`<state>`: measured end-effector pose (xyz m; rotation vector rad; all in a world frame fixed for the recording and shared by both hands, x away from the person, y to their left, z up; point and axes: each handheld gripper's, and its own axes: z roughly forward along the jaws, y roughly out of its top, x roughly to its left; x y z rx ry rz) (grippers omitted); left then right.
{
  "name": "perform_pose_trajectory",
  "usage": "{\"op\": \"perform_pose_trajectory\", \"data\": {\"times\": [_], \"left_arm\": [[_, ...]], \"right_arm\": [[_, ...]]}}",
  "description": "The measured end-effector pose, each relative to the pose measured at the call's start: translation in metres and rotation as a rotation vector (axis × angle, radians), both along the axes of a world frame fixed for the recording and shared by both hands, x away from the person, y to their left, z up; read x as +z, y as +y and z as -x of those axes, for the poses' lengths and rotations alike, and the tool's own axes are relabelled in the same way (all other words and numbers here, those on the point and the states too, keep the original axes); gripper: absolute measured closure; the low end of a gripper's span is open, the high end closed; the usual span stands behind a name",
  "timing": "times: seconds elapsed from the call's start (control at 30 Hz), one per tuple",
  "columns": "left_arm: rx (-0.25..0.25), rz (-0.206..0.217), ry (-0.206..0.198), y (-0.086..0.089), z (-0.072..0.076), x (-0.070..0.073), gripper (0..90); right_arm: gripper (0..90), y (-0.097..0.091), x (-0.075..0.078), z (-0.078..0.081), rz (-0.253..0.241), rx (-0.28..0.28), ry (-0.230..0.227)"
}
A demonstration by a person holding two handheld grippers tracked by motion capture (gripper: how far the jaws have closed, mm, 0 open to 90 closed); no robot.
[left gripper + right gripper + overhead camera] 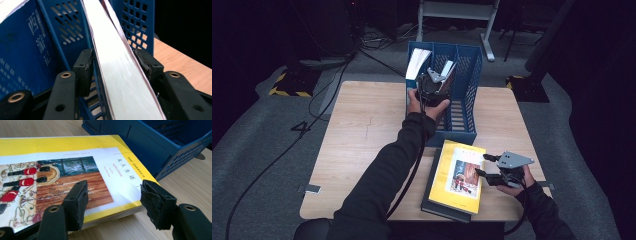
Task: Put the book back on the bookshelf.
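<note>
Book with white page edges (120,65), thin and upright, stands in the middle slot of the blue perforated plastic file rack (469,75) at the far edge of the light wooden table (362,130). We see our left gripper (113,65) around this book; the left pad stands a little apart from it and the right pad lies just beside its cover, so the grip looks released. In the left slot leans a dark blue book with white characters (22,50). Near the front edge of the table, toward the right corner, a yellow paperback with a picture on the cover (459,175) lies flat on a dark book (434,202). Our right gripper (113,202) hovers over the corner of the yellow paperback with jaws apart, grasping nothing.
</note>
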<state>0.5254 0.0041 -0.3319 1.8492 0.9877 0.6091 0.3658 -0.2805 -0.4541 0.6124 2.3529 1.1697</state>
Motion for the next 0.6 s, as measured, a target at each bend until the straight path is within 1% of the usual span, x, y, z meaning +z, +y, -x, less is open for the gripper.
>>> {"op": "perform_pose_trajectory", "data": {"times": [0.03, 0.07, 0.17, 0.2, 0.23, 0.27, 0.3, 0.33, 0.37, 0.4, 0.43, 0.53, 0.6], "left_arm": [[-0.016, 0.007, 0.009, 0.001, -0.002, 0.001, 50.8], [-0.023, 0.01, 0.015, 0.002, -0.003, 0.002, 51.4], [-0.037, -0.019, 0.027, 0.001, -0.007, 0.006, 53.0], [-0.03, -0.037, 0.034, 0.0, -0.008, 0.008, 57.7], [-0.021, -0.049, 0.041, -0.001, -0.009, 0.01, 57.7], [-0.014, -0.071, 0.042, -0.003, -0.01, 0.011, 59.7], [0.006, -0.111, 0.038, -0.006, -0.01, 0.014, 64.1], [0.011, -0.124, 0.041, -0.007, -0.01, 0.015, 67.9], [0.017, -0.124, 0.047, -0.009, -0.011, 0.015, 69.2], [0.018, -0.136, 0.05, -0.01, -0.011, 0.016, 70.3], [0.025, -0.137, 0.053, -0.012, -0.01, 0.017, 71.0], [0.052, -0.124, 0.038, -0.013, -0.011, 0.014, 72.7], [0.071, -0.118, 0.028, -0.013, -0.014, 0.013, 73.1]], "right_arm": [[39.1, 0.0, 0.0, 0.0, -0.002, 0.003, 0.0], [38.9, 0.0, 0.0, 0.001, -0.001, 0.001, 0.0], [38.8, 0.0, 0.0, 0.0, -0.005, 0.002, 0.001], [38.9, 0.0, 0.0, 0.0, -0.004, 0.001, 0.002], [38.9, 0.0, 0.0, 0.0, -0.004, 0.001, 0.002], [38.8, 0.0, 0.0, 0.0, -0.004, 0.002, 0.001], [38.9, 0.0, 0.0, 0.0, -0.005, 0.001, 0.003], [38.9, 0.0, 0.0, 0.0, -0.004, 0.0, 0.003], [39.0, 0.0, 0.0, 0.0, -0.003, -0.001, 0.004], [39.0, 0.0, 0.0, 0.0, -0.001, 0.0, 0.004], [39.0, 0.001, -0.001, 0.0, 0.001, 0.0, 0.005], [39.2, 0.001, -0.001, 0.0, 0.004, -0.002, 0.004], [39.2, 0.001, -0.001, 0.0, 0.002, -0.002, 0.005]]}}
